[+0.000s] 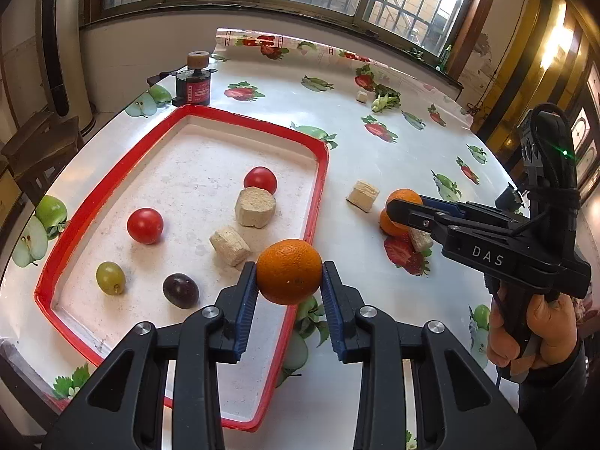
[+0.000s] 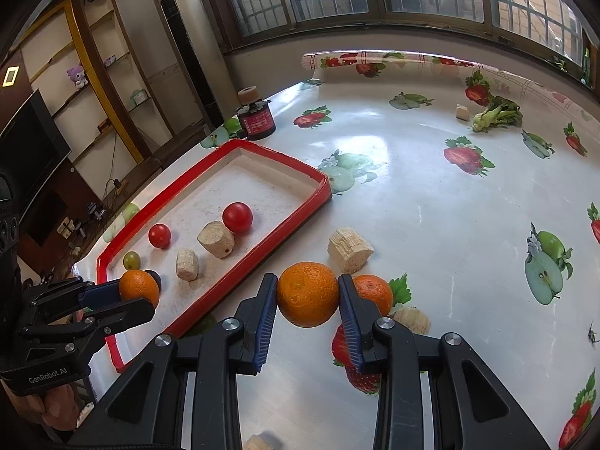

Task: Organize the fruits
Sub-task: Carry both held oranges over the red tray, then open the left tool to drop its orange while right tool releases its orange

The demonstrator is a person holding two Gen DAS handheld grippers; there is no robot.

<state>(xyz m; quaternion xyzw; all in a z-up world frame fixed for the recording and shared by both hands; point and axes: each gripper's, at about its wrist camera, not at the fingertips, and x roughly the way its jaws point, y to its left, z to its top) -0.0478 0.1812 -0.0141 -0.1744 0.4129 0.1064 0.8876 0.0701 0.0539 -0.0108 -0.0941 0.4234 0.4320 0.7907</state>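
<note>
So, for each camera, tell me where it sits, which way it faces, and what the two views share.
Left wrist: sits on the left tongs, looking forward and down over the red tray; they grip an orange; the right tongs and a hand show at right.
Right wrist: sits on the right tongs, facing the table; they grip another orange; the left tongs show at left.
Shared: tray, both oranges, tomatoes, dark jar.

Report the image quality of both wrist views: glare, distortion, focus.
Left wrist view: strong fisheye bending of the window frames, blown-out lamp glare upper right, the orange in the jaws sharp. Right wrist view: same barrel distortion, window glare washing the tablecloth, dark vignetted corners, its orange in focus.
</note>
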